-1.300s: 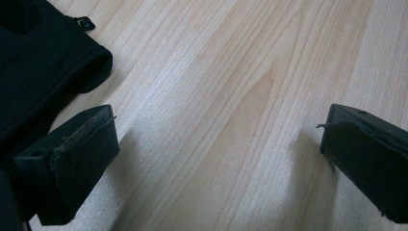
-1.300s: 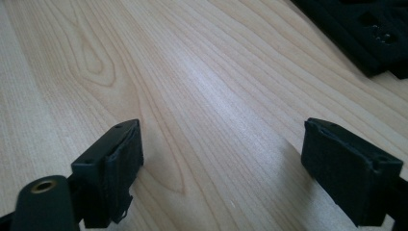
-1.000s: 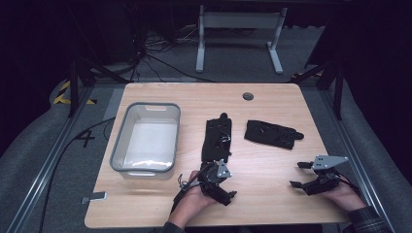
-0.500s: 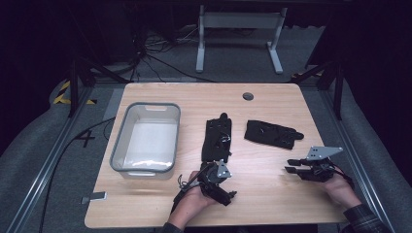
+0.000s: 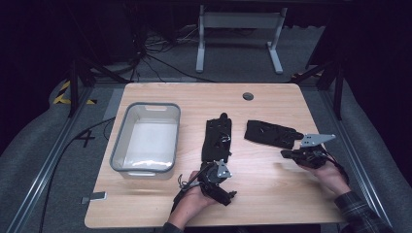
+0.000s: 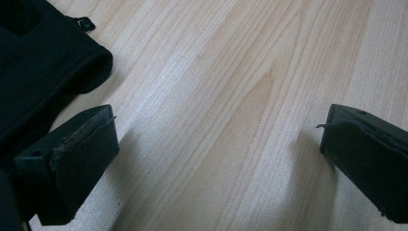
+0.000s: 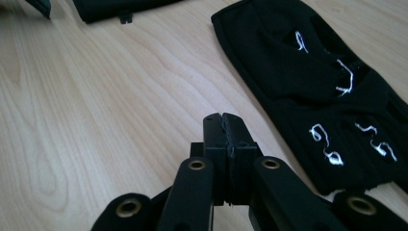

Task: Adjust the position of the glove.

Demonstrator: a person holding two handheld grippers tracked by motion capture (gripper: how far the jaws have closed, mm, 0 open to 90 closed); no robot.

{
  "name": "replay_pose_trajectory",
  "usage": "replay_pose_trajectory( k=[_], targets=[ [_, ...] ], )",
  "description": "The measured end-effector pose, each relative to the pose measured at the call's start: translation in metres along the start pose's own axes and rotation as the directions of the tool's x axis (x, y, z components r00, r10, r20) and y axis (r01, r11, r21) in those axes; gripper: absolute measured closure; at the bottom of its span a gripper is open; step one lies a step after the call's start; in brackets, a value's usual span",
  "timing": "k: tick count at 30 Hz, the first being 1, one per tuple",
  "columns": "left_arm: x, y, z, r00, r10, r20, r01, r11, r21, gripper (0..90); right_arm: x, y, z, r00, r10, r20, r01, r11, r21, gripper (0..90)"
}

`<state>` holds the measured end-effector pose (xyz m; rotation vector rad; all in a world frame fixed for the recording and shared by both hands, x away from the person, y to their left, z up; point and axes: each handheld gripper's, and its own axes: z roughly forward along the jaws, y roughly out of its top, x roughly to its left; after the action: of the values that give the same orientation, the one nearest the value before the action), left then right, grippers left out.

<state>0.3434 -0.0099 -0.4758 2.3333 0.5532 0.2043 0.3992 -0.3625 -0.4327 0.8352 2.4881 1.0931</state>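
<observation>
Two black gloves lie on the wooden table: one lengthwise at the middle, one with white markings to its right. My left gripper rests just below the middle glove, jaws wide open over bare wood. My right gripper hovers just off the near right end of the marked glove. Its jaws have just been closing and now meet, with nothing between them.
A clear grey-rimmed plastic bin stands on the left part of the table. A round cable hole sits near the far edge. A white stand's legs are on the floor beyond the table.
The right gripper's jaws went from open to shut on nothing. The right hand moved away from the near edge, toward the marked glove. The left gripper stayed put.
</observation>
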Motion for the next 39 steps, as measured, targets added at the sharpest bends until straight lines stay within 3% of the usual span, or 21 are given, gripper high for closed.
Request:
replay_pose_trajectory(
  k=[22, 39],
  targets=[
    [0.000, 0.000, 0.000, 1.0000, 0.001, 0.001, -0.001, 1.0000, -0.001, 0.0, -0.016, 0.043, 0.042, 0.9998, -0.019, -0.006, 0.019, 1.000, -0.011, 89.8],
    [0.000, 0.000, 0.000, 1.0000, 0.000, 0.001, 0.000, 1.0000, -0.001, 0.1, -0.018, 0.066, 0.091, 0.9991, -0.036, -0.021, 0.036, 0.999, 0.014, 89.9]
  ],
)
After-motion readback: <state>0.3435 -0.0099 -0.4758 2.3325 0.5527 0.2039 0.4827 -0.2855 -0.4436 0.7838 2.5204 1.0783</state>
